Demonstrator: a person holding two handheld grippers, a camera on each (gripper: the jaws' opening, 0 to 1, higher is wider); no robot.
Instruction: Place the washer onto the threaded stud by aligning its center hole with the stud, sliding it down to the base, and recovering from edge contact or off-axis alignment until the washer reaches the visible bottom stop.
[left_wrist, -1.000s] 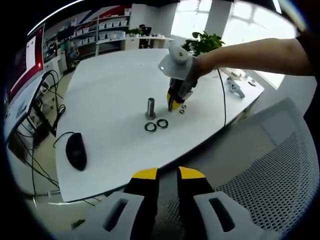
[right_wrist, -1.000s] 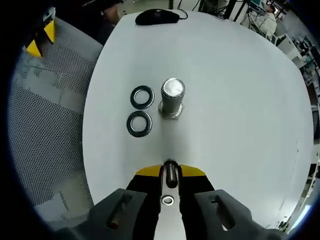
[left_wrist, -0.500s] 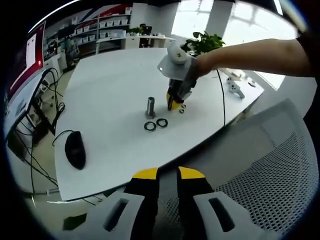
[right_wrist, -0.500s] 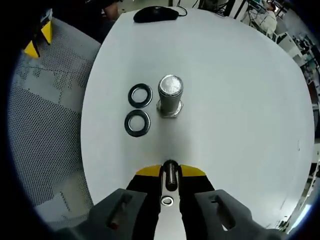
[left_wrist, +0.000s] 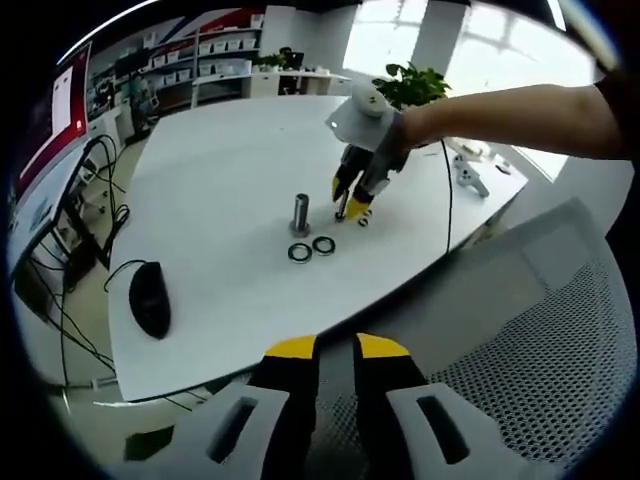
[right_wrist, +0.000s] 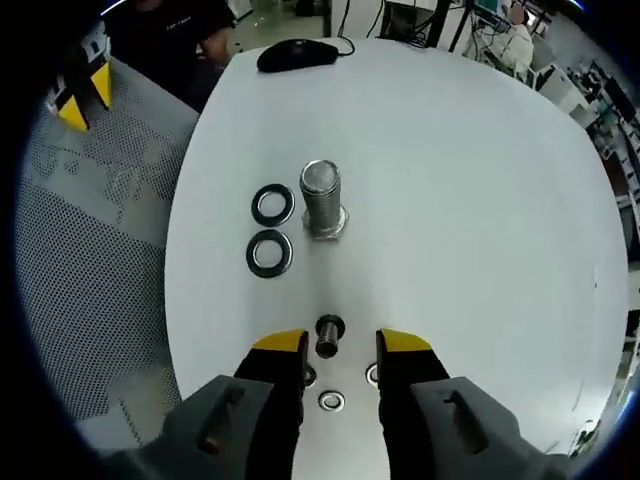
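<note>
1. Although shelves, wall panels and boxes fill the room behind the white table (left_wrist: 230, 170) in the left gripper view, no brand, label or writing on them is sharp enough to read.
2. From the left gripper view, the left gripper (left_wrist: 335, 350) points over a mesh chair (left_wrist: 540, 340), its yellow-tipped jaws nearly together with a narrow gap and nothing visible between them; I cannot tell whether it is clenched.
3. That view also takes in the right gripper (left_wrist: 347, 199), held by a hand (left_wrist: 398, 130) on an outstretched arm, its jaws spread above the table near the threaded stud (left_wrist: 301, 215).
4. Two dark washers (left_wrist: 312, 249) lie just beside the stud's base, and a black mouse (left_wrist: 150, 300) sits well apart near the table edge.
5. Seen from the right gripper view, the right gripper (right_wrist: 341, 344) is released, jaws wide apart, with a short dark bolt (right_wrist: 327, 336) standing on the table between them, touching neither jaw.
6. Three small silvery rings (right_wrist: 331, 401) lie on the table around the jaw tips; two are partly hidden by the jaws.
7. Farther ahead the threaded stud (right_wrist: 321, 198) stands upright on its hex base, bare, with the two washers (right_wrist: 270, 229) flat on the table just to its side, apart from it.
8. The mouse (right_wrist: 296, 54) lies at the far edge, and the left gripper's yellow tips (right_wrist: 82, 95) peek in over the chair mesh (right_wrist: 90, 250).
</note>
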